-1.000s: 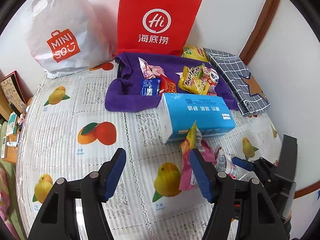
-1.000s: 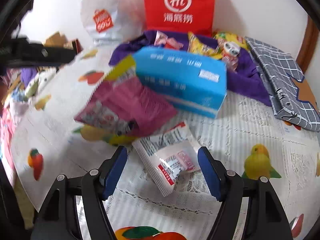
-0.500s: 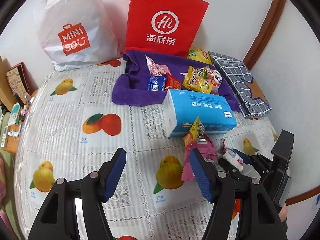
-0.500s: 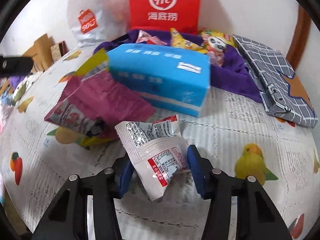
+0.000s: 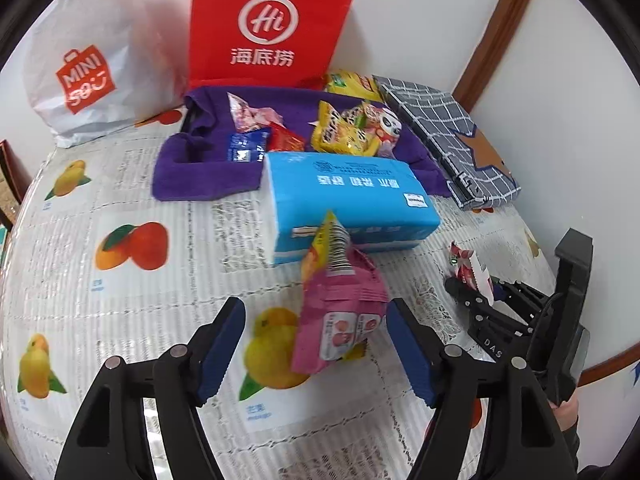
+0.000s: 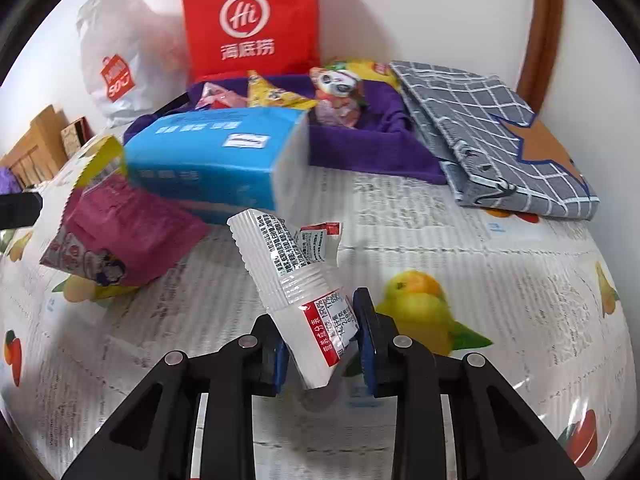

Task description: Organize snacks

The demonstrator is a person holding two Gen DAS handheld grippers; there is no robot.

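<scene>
A white wall (image 5: 420,20) rises behind the table (image 5: 120,300), which wears a fruit-printed cloth. A brown wooden trim (image 5: 496,32) runs up the wall at right. Wooden furniture (image 6: 36,148) stands at far left.

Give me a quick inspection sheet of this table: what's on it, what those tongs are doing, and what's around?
Surface: fruit-print tablecloth.
Job's things: pink snack packet between the opening left tongs, untouched; white snack packet in the closing right tongs, pads pressing it; more snacks on the purple cloth.
Clutter: blue tissue pack, grey checked cloth.
Cables: nothing seen.
Surroundings: red paper bag and white plastic bag against the wall.
</scene>
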